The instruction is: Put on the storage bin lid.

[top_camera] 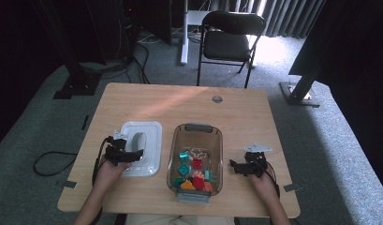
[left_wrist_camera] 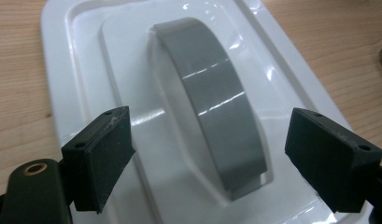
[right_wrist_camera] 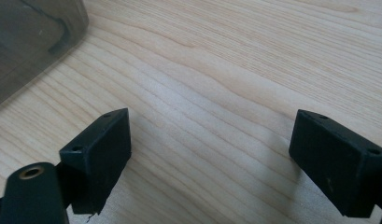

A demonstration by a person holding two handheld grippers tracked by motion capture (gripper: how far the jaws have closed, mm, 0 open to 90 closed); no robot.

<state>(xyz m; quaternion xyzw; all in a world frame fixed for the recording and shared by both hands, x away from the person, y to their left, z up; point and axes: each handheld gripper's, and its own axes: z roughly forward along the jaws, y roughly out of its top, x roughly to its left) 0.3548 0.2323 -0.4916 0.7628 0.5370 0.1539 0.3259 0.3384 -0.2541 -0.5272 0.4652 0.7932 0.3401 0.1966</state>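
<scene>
Black folding chair (top_camera: pixel 231 40), perhaps curtains (top_camera: pixel 287 16) behind.

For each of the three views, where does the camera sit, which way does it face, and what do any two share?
High view: above the person's side, looking forward and down on the light wooden table; forearms and both hand-held grippers enter from below.
Left gripper view: rides the left hand-held gripper, facing the white plastic lid with its grey strap handle; black jaws apart.
Right gripper view: rides the right hand-held gripper, facing bare table; jaws apart.
Shared: the lid shows in the high and left gripper views.
</scene>
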